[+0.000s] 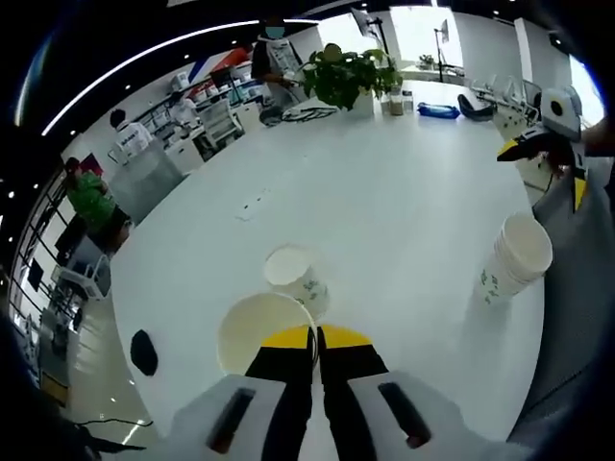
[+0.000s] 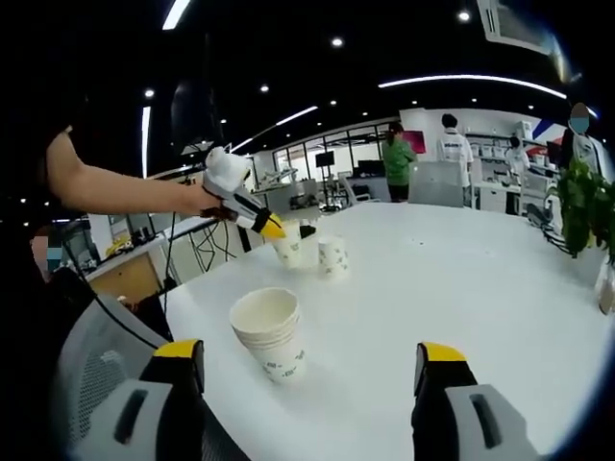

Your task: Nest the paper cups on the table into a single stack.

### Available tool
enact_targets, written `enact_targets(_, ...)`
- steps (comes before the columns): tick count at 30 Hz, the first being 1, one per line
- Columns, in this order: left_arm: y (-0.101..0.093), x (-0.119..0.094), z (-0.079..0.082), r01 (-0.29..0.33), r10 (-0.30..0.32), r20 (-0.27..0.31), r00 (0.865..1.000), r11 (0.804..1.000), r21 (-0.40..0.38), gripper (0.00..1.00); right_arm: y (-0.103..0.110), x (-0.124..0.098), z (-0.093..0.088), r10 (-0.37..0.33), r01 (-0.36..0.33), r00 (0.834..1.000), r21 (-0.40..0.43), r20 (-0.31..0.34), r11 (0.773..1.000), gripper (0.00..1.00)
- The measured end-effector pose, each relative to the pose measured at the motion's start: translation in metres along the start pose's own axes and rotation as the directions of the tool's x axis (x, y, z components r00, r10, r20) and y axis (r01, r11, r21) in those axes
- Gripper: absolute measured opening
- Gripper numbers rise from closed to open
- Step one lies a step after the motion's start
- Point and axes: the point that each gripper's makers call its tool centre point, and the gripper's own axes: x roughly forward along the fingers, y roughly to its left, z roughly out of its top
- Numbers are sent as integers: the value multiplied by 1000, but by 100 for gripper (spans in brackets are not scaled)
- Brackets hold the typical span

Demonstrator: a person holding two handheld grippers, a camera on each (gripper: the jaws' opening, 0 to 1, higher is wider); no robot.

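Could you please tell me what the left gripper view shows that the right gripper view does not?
Left gripper view: the left tongs seen close, shut on the rim of a white paper cup, and a black round spot on the white table. Right gripper view: the open right tongs and a bare forearm carrying the left tongs. Both: the gripped cup, a second printed paper cup, the stack of white paper cups and a green potted plant.
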Motion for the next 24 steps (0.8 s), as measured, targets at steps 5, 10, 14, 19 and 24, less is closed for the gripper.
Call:
enact_targets(5, -11, -12, 10, 9, -9, 22, 1000, 1000, 19, 0, 1, 0, 0, 0, 0, 1000, -11, 0, 1000, 93)
enact_targets(10, -30, -24, 23, 38, -40, 39, 998, 998, 56, 0, 0, 0, -1, -3, 3, 1000, -14, -9, 1000, 94)
enact_targets(14, -53, -37, 47, 67, -73, 76, 994, 994, 86, 0, 0, 0, 0, -8, 8, 1000, -16, -2, 1000, 99)
enact_targets(19, -83, -48, 70, 110, -125, 105, 987, 985, 134, 0, 1, 1, -2, -7, 6, 1000, -25, -10, 1000, 100)
enact_targets(24, -111, -55, 83, 158, -180, 112, 977, 971, 181, 0, 1, 2, -5, -7, 6, 1000, -35, -26, 999, 100)
